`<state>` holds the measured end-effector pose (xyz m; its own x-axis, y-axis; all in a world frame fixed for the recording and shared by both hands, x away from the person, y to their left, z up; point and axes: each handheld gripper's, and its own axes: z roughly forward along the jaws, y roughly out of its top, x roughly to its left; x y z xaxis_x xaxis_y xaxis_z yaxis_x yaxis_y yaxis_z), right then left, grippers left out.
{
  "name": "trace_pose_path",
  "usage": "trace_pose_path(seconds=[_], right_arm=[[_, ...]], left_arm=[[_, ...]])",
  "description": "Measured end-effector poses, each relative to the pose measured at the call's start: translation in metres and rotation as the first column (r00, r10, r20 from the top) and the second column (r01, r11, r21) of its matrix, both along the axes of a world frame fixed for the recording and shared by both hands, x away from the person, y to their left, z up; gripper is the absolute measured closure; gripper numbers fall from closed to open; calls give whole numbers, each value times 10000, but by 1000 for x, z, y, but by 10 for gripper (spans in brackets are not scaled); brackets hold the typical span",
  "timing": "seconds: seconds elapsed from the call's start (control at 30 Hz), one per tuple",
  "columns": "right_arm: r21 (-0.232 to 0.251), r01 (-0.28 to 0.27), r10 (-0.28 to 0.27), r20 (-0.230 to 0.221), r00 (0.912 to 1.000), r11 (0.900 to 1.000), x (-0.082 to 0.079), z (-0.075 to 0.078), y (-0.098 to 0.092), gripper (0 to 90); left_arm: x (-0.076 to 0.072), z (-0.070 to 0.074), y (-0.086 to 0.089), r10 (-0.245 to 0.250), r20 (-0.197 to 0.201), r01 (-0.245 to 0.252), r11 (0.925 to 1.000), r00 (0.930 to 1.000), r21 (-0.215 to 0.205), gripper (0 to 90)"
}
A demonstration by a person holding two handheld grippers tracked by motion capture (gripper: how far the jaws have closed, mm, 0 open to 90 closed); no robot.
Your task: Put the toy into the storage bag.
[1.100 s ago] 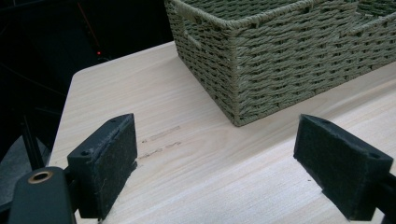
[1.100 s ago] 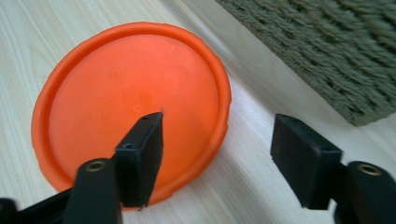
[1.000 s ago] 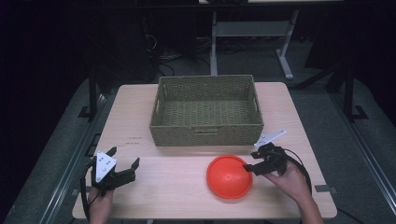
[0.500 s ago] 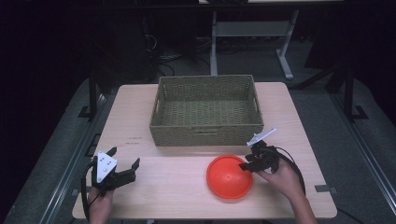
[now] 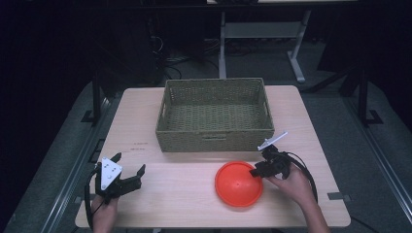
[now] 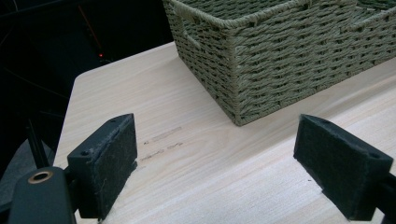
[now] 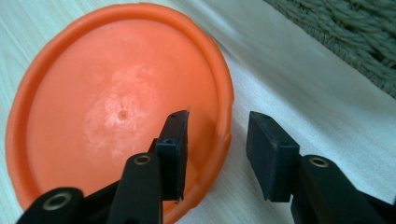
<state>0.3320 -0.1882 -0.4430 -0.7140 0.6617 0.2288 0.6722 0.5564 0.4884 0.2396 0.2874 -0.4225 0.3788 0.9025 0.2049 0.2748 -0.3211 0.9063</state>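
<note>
Orange plate (image 7: 116, 112), lower centre of high view: my right jaws just narrowed astride its rim, not yet clamped; left jaws released.

Pale wood-grain table (image 5: 194, 194) on a dark floor. Directly on top: woven olive basket (image 5: 214, 116) toward the far middle, and an orange dish (image 5: 239, 183) lying rim-down (dome up) near the front edge, just before the basket's right corner. Faint dark marks (image 5: 140, 146) on the bare wood left of the basket.
</note>
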Motion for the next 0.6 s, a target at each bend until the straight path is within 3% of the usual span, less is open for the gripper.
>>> trace_pose_path(seconds=[0.43, 0.6], right_arm=[[29, -90, 92, -546, 9985, 10000, 4, -8, 3, 646], [344, 133, -106, -791, 9968, 9993, 7, -9, -2, 646]], left_arm=[[0, 0, -1, 13, 18, -13, 10000, 10000, 51, 128], [0, 0, 0, 24, 36, -24, 10000, 10000, 56, 128]])
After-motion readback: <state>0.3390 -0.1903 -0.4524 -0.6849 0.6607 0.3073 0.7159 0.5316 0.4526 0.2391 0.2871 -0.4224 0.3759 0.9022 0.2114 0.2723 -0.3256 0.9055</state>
